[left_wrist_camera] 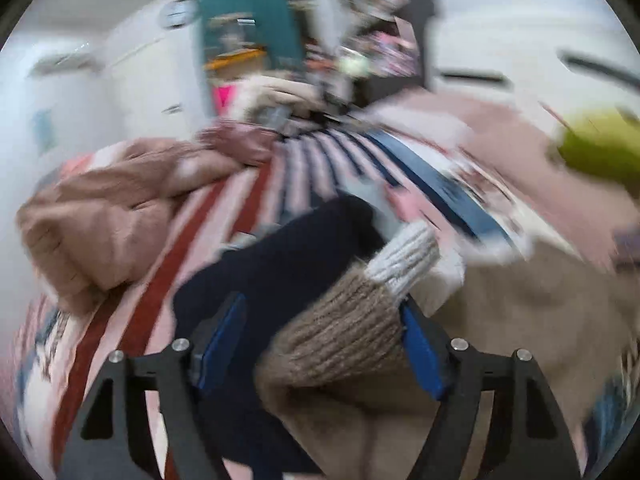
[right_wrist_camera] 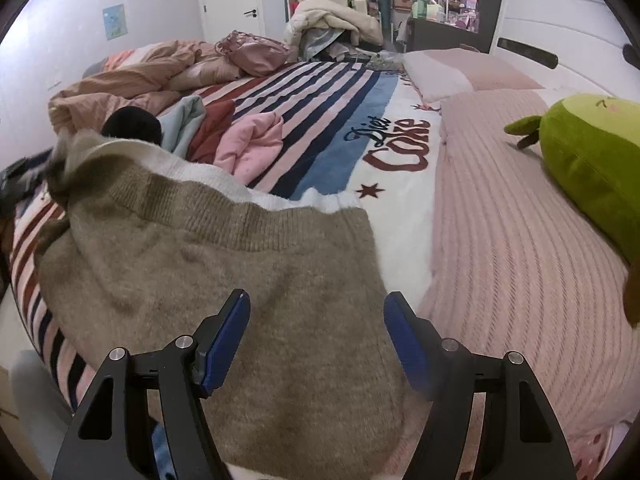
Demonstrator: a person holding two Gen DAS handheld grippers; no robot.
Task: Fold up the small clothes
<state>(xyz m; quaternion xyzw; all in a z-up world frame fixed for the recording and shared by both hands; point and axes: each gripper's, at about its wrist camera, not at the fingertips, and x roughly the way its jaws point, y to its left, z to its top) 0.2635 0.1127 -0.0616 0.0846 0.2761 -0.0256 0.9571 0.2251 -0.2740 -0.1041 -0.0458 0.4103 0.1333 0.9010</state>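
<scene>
A small tan knit sweater point(right_wrist_camera: 224, 256) with white trim lies on the striped bed blanket point(right_wrist_camera: 328, 92). My right gripper point(right_wrist_camera: 316, 320) is open just above its near right part, holding nothing. In the blurred left wrist view, the sweater's sleeve point(left_wrist_camera: 344, 332), tan with a pale ribbed cuff point(left_wrist_camera: 404, 256), lies between the wide-spread fingers of my left gripper point(left_wrist_camera: 320, 320); I cannot tell if it is gripped. A dark navy garment point(left_wrist_camera: 272, 272) lies under the sleeve.
A pile of small clothes, pink point(right_wrist_camera: 252, 140), dark red point(right_wrist_camera: 212, 124) and pale blue point(right_wrist_camera: 184, 120), lies behind the sweater. A brown duvet point(right_wrist_camera: 120, 88) and pink bag point(right_wrist_camera: 256, 52) sit farther back. A pink ribbed cover point(right_wrist_camera: 512, 232) and green plush toy point(right_wrist_camera: 592, 160) are at right.
</scene>
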